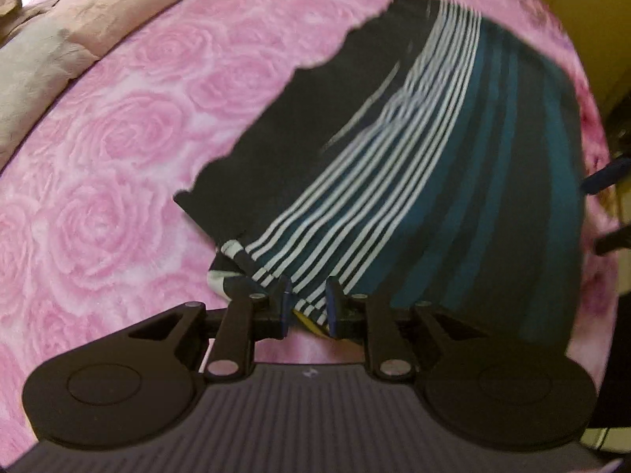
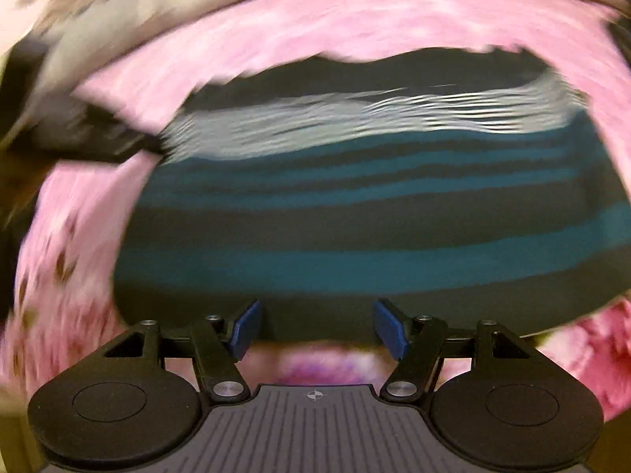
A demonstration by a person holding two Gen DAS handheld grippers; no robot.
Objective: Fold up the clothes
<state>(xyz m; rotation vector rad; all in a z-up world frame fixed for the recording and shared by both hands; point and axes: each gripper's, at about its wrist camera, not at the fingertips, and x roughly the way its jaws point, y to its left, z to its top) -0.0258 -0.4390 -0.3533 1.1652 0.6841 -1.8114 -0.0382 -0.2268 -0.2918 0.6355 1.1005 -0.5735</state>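
Left wrist view: pink rose-print bedspread [image 1: 118,149] fills most of the frame, with a beige crumpled cover [image 1: 47,55] at the top left edge. Striped garment [image 1: 414,157], black with teal bands and thin white stripes, lies spread and mostly flat on the bedspread, right of centre. Its near corner is bunched and turned over just ahead of the left gripper [image 1: 308,307].

Right wrist view is heavily blurred; same garment [image 2: 355,216] lies across the frame, near hem just ahead of the right gripper [image 2: 317,327].

Risks, as judgement:
- Bunched corner at the left pads means a grab there could take several layers or only a sliver, so the fold would come out skewed or the cloth would slip out mid-lift.
- Right side has no hold; if only the left lifts, the garment would drag and wrinkle on the plush surface.
- Blur suggests speed; a fast approach could push the hem instead of pinching it.

Tongs:
- Left: pads a narrow gap apart, striped corner between them; not clearly pinching, looks loose.
- Right: pads well apart, nothing between them, hem beyond the tips.
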